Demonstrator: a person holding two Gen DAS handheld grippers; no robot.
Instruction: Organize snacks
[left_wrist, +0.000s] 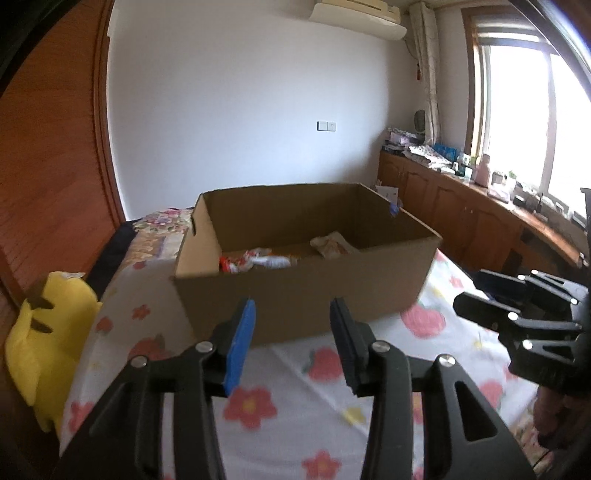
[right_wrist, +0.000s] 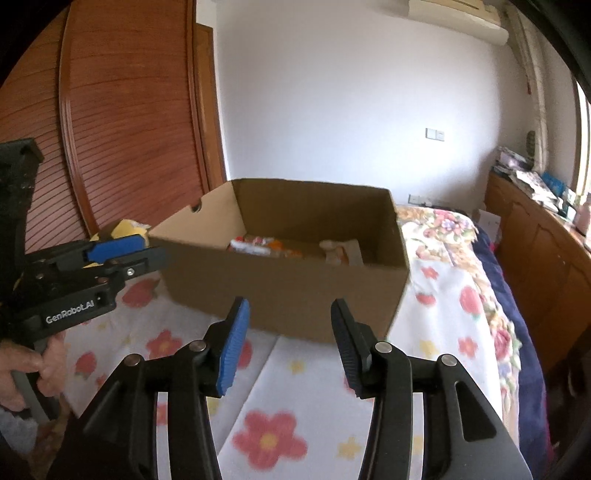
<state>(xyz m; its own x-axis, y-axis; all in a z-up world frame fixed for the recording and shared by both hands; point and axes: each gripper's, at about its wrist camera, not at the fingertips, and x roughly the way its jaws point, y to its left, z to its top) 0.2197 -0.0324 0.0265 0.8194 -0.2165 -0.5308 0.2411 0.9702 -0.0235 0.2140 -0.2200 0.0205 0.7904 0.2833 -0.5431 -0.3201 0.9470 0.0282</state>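
An open cardboard box (left_wrist: 303, 291) stands on a bed with a flowered blanket (left_wrist: 295, 398). Inside it lie a red and white snack packet (left_wrist: 251, 260) and a pale beige packet (left_wrist: 332, 243). The box (right_wrist: 288, 295) and the packets (right_wrist: 255, 245) also show in the right wrist view. My left gripper (left_wrist: 291, 343) is open and empty, held in front of the box's near wall. My right gripper (right_wrist: 290, 343) is open and empty, also short of the box. The right gripper shows at the right of the left wrist view (left_wrist: 517, 317). The left gripper shows at the left of the right wrist view (right_wrist: 92, 266).
A yellow plush toy (left_wrist: 44, 339) lies at the bed's left edge. Wooden slatted wardrobe doors (right_wrist: 110, 129) stand to the left. A low wooden cabinet (left_wrist: 461, 206) with clutter on it runs under the window at the right. A quilt (right_wrist: 480, 258) covers the bed's far side.
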